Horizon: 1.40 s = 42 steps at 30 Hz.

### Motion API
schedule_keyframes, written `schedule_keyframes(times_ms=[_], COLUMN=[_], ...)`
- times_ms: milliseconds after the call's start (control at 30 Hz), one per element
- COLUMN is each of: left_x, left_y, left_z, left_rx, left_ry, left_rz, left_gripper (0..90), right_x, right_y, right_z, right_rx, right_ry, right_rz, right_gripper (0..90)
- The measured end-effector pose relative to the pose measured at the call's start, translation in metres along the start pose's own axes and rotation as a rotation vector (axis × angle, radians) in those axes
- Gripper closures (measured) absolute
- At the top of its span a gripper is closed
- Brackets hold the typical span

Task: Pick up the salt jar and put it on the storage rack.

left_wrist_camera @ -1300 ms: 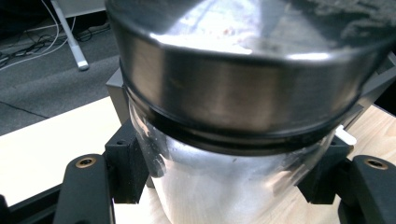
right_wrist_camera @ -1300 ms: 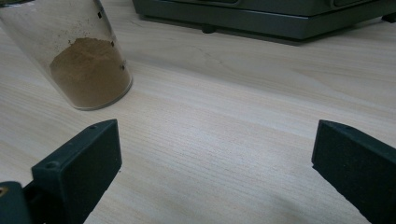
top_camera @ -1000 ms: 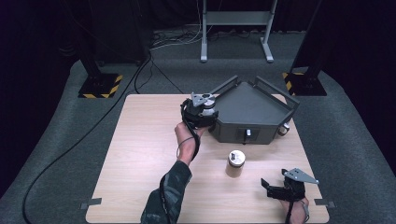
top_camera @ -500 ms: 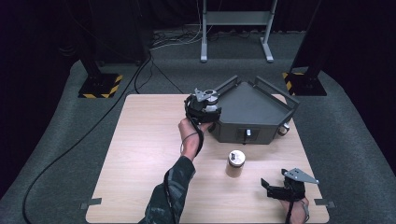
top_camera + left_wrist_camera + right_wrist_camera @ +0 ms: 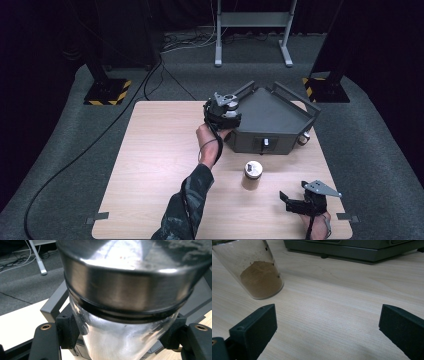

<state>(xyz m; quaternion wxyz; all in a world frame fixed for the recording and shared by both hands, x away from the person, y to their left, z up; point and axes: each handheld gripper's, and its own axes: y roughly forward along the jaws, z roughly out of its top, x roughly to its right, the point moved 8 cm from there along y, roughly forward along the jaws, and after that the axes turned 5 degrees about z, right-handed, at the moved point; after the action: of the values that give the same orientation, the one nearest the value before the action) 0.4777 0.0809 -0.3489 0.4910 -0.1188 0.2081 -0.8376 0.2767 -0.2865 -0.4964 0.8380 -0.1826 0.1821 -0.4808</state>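
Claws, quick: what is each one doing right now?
Left claw: closed on a glass jar with a metal lid, beside the grey tray.
Right claw: open, holding nothing, resting low over the table.

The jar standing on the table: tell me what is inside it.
The jar holds brown powder filling its lower part; above that the glass is dusty. Its lid covers the top, so the powder's surface cannot be seen from above.

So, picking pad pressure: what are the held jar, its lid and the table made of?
The jar, held in the left gripper, looks like clear glass or plastic, see-through with glare. Its lid seems brushed metal, grey with streaked highlights. The table looks like pale matt wood or laminate, showing grain lines.
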Motion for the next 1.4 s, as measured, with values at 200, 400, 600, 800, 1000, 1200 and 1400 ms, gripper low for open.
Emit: schedule_keyframes(times_ms=[200, 400, 600, 800, 1000, 1200, 1400], left_x=[0.003, 0.006, 0.011, 0.015, 0.02, 0.023, 0.024], left_y=[0.005, 0.008, 0.011, 0.015, 0.018, 0.024, 0.027], left_z=[0.003, 0.004, 0.006, 0.009, 0.012, 0.012, 0.009], left_rx=[-0.003, -0.006, -0.007, -0.01, 0.003, -0.006, -0.001], left_ry=[0.008, 0.016, 0.025, 0.036, 0.042, 0.048, 0.052], left_rz=[-0.001, -0.008, -0.011, -0.017, -0.016, -0.01, -0.002], left_gripper=[31.6, 31.7, 31.7, 31.7, 31.7, 31.7, 31.7], right_x=[0.0, 0.0, 0.0, 0.0, 0.0, 0.0, 0.0], right_y=[0.0, 0.0, 0.0, 0.0, 0.0, 0.0, -0.001], right_z=[0.0, 0.0, 0.0, 0.0, 0.0, 0.0, 0.0], right_rx=[-0.002, 0.002, 0.002, 0.002, 0.002, 0.003, 0.004], right_ry=[-0.002, 0.001, -0.001, -0.001, -0.002, -0.001, -0.001], right_rz=[0.0, -0.001, -0.001, -0.001, 0.0, -0.001, 0.0], right_gripper=[0.9, 0.9, 0.9, 0.9, 0.9, 0.9, 0.9])
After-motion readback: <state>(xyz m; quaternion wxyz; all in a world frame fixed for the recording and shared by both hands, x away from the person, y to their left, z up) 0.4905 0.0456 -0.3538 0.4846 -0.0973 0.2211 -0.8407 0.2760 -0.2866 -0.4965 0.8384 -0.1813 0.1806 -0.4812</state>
